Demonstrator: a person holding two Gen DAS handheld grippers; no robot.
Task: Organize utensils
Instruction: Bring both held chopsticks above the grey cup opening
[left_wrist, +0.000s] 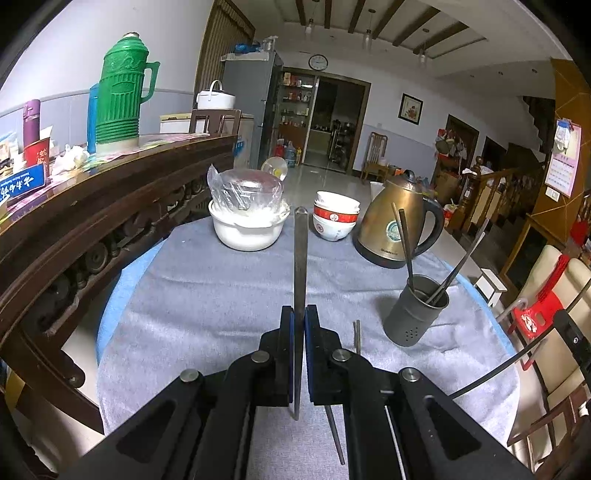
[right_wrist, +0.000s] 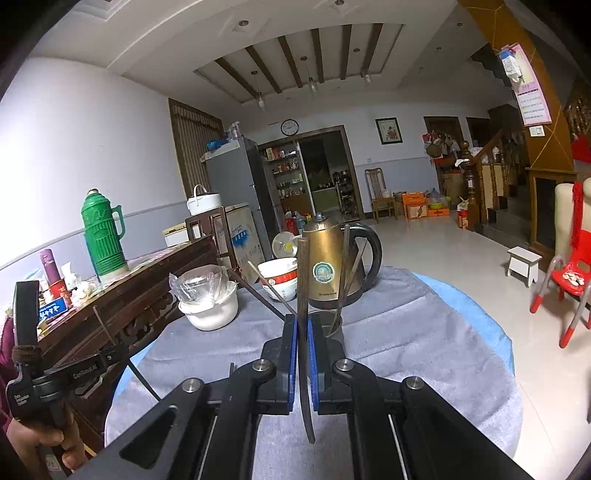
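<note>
My left gripper (left_wrist: 299, 314) is shut on a long flat steel utensil handle (left_wrist: 301, 258) that points forward over the grey cloth (left_wrist: 207, 295). A dark grey utensil holder (left_wrist: 415, 314) stands to its right with several chopsticks (left_wrist: 404, 240) leaning in it. One thin stick (left_wrist: 357, 334) lies on the cloth beside the left fingers. My right gripper (right_wrist: 303, 325) is shut on a dark flat utensil (right_wrist: 303, 273) that rises upright between the pads. The holder (right_wrist: 327, 321) sits just behind the right fingers, mostly hidden. Its sticks (right_wrist: 258, 290) fan out to the left and above.
A brass kettle (left_wrist: 397, 221), stacked red-and-white bowls (left_wrist: 334, 218) and a white pot with a bagged lid (left_wrist: 247, 225) line the back of the round table. A carved wooden sideboard (left_wrist: 92, 221) with a green thermos (left_wrist: 118, 92) stands left. A hand (right_wrist: 48, 439) grips the left gripper's handle.
</note>
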